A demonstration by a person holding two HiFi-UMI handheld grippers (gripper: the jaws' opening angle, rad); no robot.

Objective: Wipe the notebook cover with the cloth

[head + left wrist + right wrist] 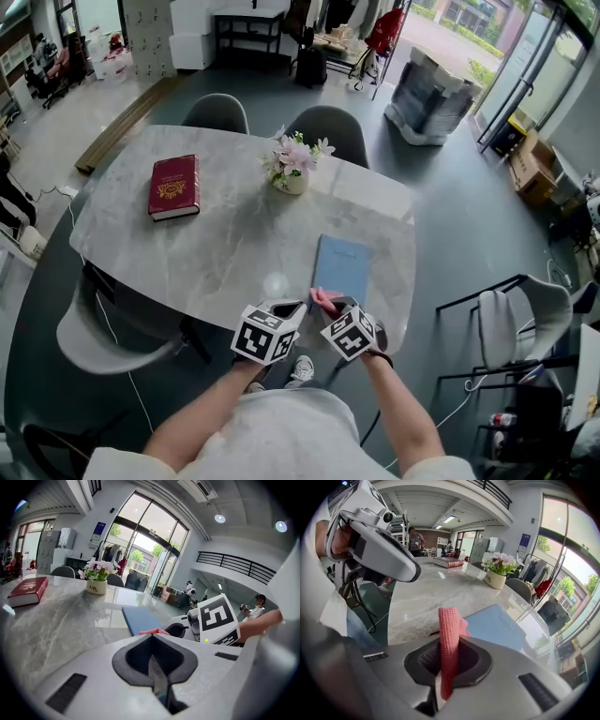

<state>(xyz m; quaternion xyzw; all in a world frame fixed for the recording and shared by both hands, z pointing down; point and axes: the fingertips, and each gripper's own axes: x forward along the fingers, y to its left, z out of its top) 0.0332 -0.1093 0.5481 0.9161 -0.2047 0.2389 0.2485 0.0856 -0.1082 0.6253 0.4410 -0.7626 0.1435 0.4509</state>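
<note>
A blue notebook (341,267) lies flat near the table's front right edge; it also shows in the left gripper view (139,619) and the right gripper view (499,626). My right gripper (334,307) (448,652) is shut on a pink knitted cloth (323,299) (449,620), which stands up between the jaws just short of the notebook's near edge. Close to its left, my left gripper (291,311) (153,644) hovers with its jaws shut and nothing between them. From the left gripper view a strip of the cloth (153,631) peeks over the jaws.
A red book (174,186) lies at the table's far left. A white pot of flowers (292,169) stands at the far middle. Grey chairs (330,127) sit behind the marble table (225,253). The table's front edge is right below both grippers.
</note>
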